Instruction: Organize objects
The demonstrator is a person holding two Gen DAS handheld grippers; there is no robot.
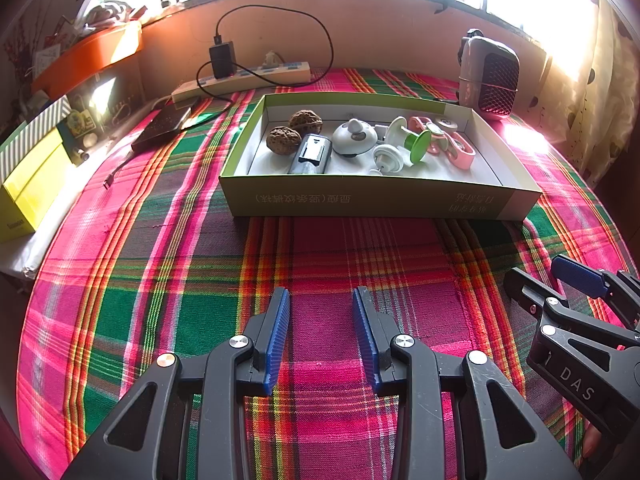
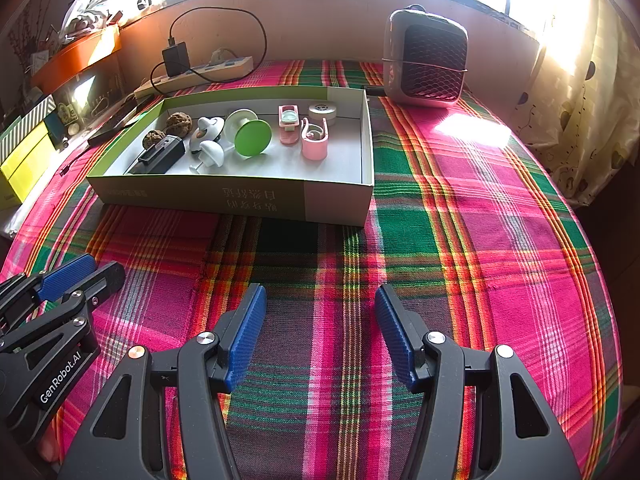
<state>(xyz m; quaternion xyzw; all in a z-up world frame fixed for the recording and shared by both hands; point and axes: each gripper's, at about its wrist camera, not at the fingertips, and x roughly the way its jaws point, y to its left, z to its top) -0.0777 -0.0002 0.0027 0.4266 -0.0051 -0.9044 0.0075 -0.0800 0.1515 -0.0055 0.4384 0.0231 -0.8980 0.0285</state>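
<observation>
On the plaid surface [image 1: 160,280], left to right: left tongs [image 1: 322,340] hang released, holding nothing; right tongs [image 2: 320,336] gape empty too. Ahead sits the green box [image 2: 240,196], long axis running crosswise, walnuts [image 2: 179,122], green disc [image 2: 253,138] and pink clips [image 2: 314,140] already inside. The risk: a low reach catches the near wall and shoves the light box back.

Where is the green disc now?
In both views the green disc stands on edge near the middle of the box, between a white knob and the pink clips.
</observation>
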